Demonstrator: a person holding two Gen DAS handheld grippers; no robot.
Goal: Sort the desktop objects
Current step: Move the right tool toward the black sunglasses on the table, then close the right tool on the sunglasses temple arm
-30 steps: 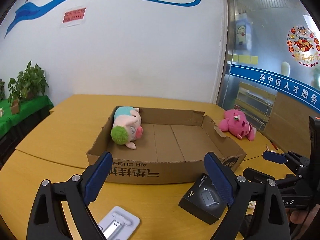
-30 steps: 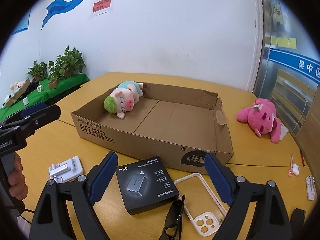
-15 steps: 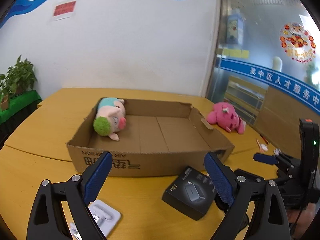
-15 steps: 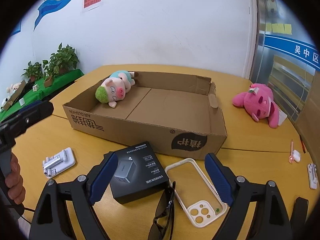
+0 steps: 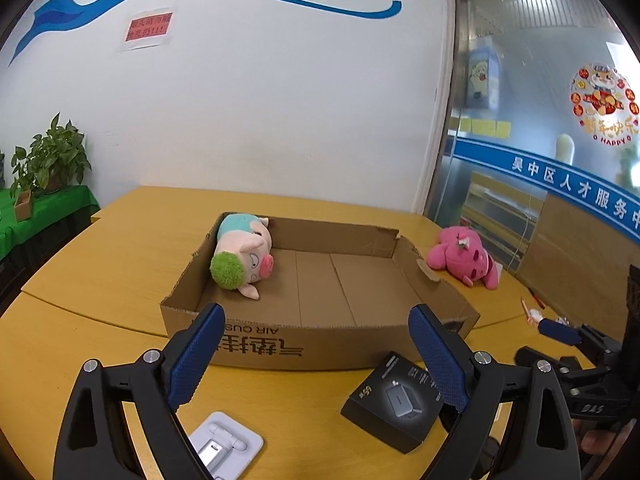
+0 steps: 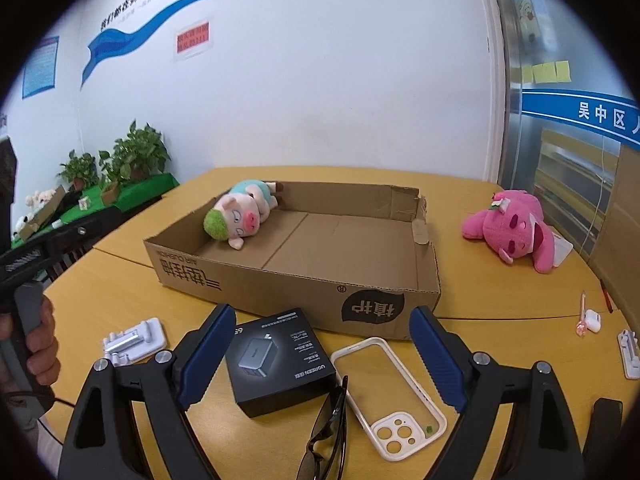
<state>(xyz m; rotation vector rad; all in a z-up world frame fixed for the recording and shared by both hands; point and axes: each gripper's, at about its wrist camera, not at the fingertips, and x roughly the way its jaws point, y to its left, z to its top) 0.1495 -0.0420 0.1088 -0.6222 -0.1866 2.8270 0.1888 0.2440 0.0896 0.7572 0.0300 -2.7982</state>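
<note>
So far I count only one thing sorted: the pig plush with the green hair (image 6: pixel 240 216) lies on its side in the far left corner of the cardboard box (image 6: pixel 304 280), and the rest of the box floor is bare. Everything else I can see waits outside on the yellow table (image 6: pixel 500 320). My left gripper (image 5: pixel 316 354) hovers with its jaws wide apart and nothing between them, short of the box's near wall; my right gripper (image 6: pixel 320 354) is likewise spread and empty, low over the clutter in front of the box. Right under it sits the black charger box (image 6: pixel 280 364), touching or nearly touching the cardboard's front wall, with a white phone case (image 6: pixel 390 396) just beside it to the right and a pair of dark sunglasses (image 6: pixel 326 432) lying against both. A white phone stand (image 6: pixel 134 340) rests near the left gripper's side, the pink plush (image 6: pixel 516 228) lies well off to the right of the box, and a small earbud case (image 6: pixel 592 320) plus another white item (image 6: pixel 630 352) sit at the far right edge. I judge the task barely begun, with at least six pieces left to move. The charger box looks like the handiest next pick for the right gripper, being squarely between its fingers (image 6: pixel 206 356), though the sunglasses crowding it may get nudged.
</note>
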